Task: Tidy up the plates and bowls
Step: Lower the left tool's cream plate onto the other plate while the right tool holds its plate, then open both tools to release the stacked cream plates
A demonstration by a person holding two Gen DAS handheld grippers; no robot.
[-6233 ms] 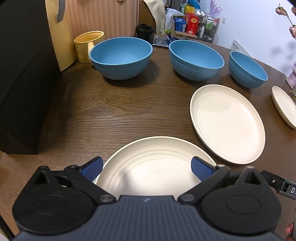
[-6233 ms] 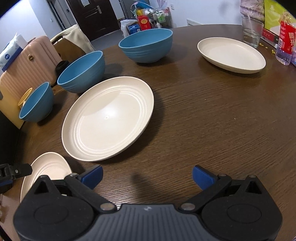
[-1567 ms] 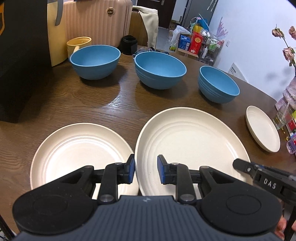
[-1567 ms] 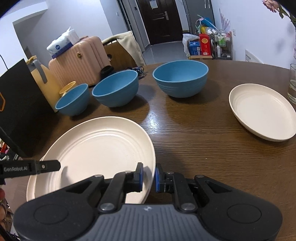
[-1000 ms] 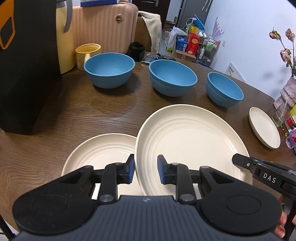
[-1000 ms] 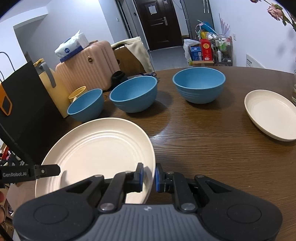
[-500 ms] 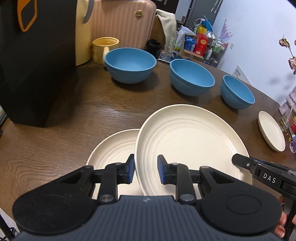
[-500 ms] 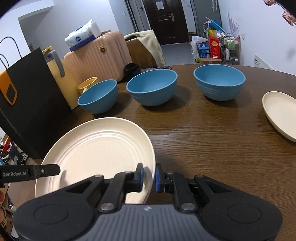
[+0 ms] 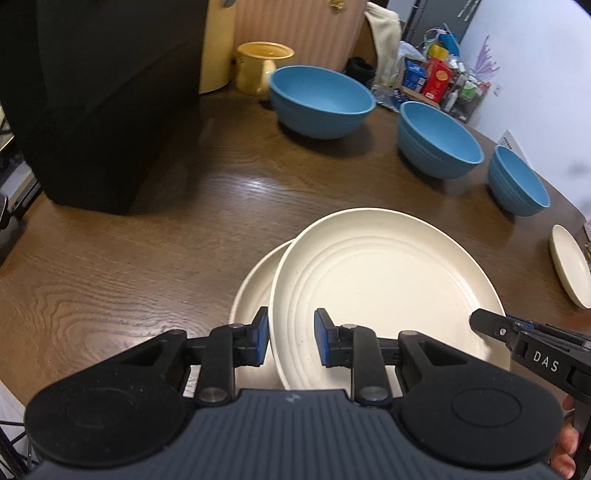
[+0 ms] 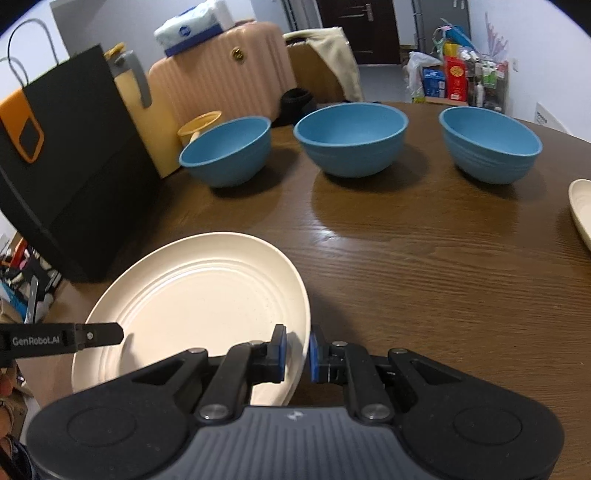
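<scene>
Blue-padded fingers (image 9: 261,339) of both grippers pinch the cream plate (image 9: 384,280).

White walls (image 10: 546,55) upper right; dark door (image 10: 354,26) top centre; ribbed pink suitcase (image 10: 221,88) upper left behind the dark wooden table (image 10: 424,266).

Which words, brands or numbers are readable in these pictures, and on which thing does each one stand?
"DAS": on the right gripper's finger, left wrist view.
"GenRobot.AI": on the left gripper's finger, right wrist view.
Boxes on the far shelf: print too blurred.
Tissue pack: logo unreadable.
</scene>
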